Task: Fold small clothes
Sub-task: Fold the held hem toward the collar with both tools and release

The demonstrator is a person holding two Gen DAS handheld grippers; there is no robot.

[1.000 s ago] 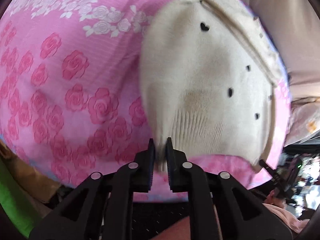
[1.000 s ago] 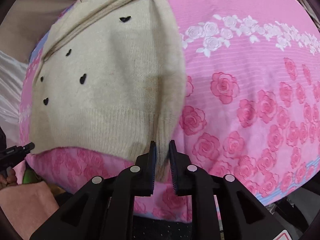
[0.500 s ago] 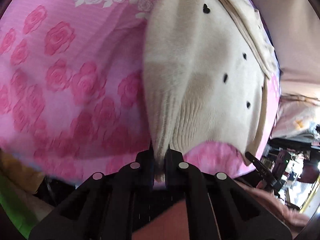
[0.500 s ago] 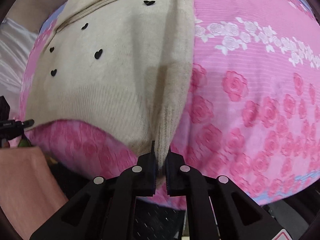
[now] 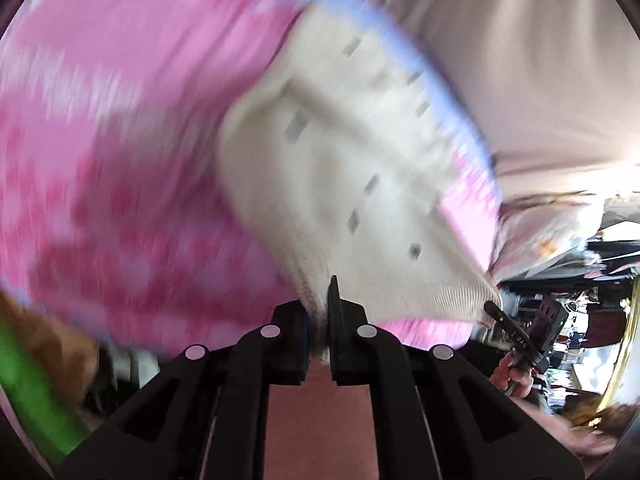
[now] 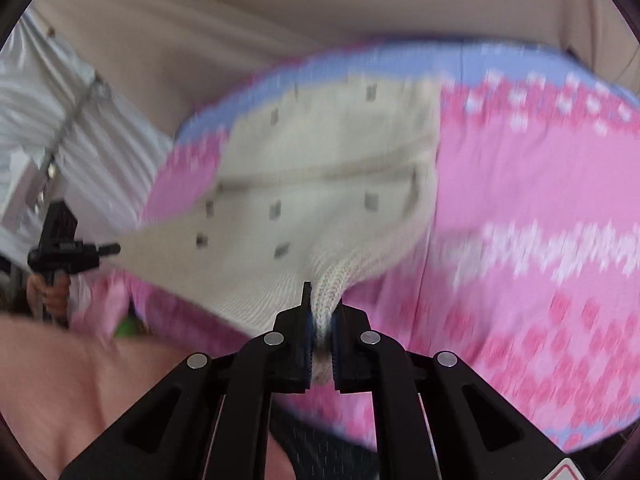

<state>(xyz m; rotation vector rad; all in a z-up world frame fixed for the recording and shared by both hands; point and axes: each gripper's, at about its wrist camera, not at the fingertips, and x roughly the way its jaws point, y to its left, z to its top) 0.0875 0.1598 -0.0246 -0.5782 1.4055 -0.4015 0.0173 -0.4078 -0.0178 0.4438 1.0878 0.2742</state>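
Note:
A small cream knit sweater [image 5: 360,184] with dark heart spots lies on a pink rose-print sheet [image 5: 120,140]. My left gripper [image 5: 318,308] is shut on the ribbed hem at its left corner and holds it lifted. My right gripper [image 6: 322,312] is shut on the hem's right corner of the same sweater [image 6: 320,168], also lifted. The hem hangs stretched between them above the sheet [image 6: 520,220]. Both views are motion-blurred. The right gripper shows at the far right of the left wrist view [image 5: 516,332], the left gripper at the left of the right one [image 6: 64,252].
The sheet has a blue border [image 6: 500,60] at its far edge, against a beige headboard or wall [image 6: 280,20]. A pale striped pillow [image 6: 80,128] lies at the left. Clutter [image 5: 580,320] and a green object [image 5: 32,392] lie off the bed's edges.
Both grippers have closed on the hem corners, lifted them off the sheet and swung forward towards the sweater's far end. The sweater's lower half has risen with them.

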